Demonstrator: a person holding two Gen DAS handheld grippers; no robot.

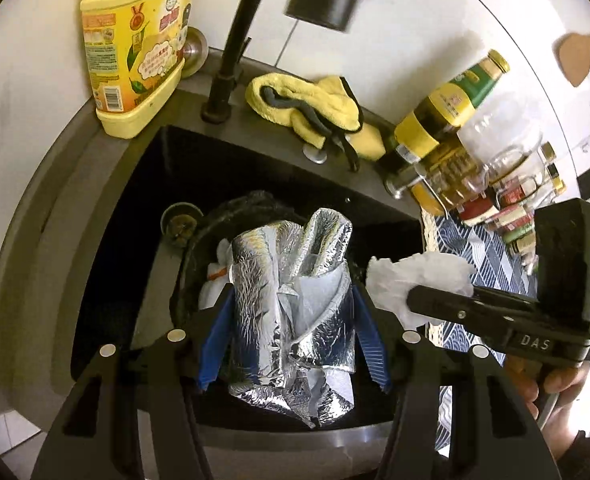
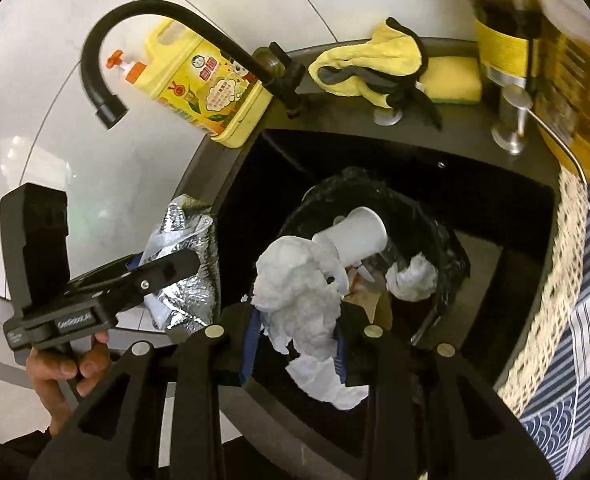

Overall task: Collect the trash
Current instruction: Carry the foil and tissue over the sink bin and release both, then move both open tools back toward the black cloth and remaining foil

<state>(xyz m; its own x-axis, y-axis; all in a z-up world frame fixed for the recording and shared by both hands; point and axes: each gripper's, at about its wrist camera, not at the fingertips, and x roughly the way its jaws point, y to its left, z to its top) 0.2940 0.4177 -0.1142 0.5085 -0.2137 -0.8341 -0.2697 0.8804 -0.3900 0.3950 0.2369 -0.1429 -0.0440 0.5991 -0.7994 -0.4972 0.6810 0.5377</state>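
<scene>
In the left wrist view my left gripper [image 1: 293, 292] is shut on a crumpled silver foil bag [image 1: 267, 280], which its blue pads pinch from both sides above a black-lined trash bin [image 1: 187, 264] in the sink. My right gripper [image 1: 415, 296] comes in from the right, shut on a white crumpled tissue [image 1: 415, 272]. In the right wrist view the right gripper [image 2: 297, 332] pinches that tissue [image 2: 295, 280] over the bin [image 2: 447, 240]. The bin holds a white paper cup [image 2: 355, 236] and more tissue. The left gripper [image 2: 175, 268] with the foil bag [image 2: 191, 292] is at the left, beside the sink rim.
A black faucet [image 1: 235, 40] arches over the dark sink [image 1: 47, 208]. On the rim behind it are a yellow detergent bottle [image 1: 135, 52], a yellow cloth [image 1: 307, 100] and a sponge [image 2: 451, 80]. Oil and sauce bottles [image 1: 443, 120] crowd the right, on a patterned mat [image 1: 483, 248].
</scene>
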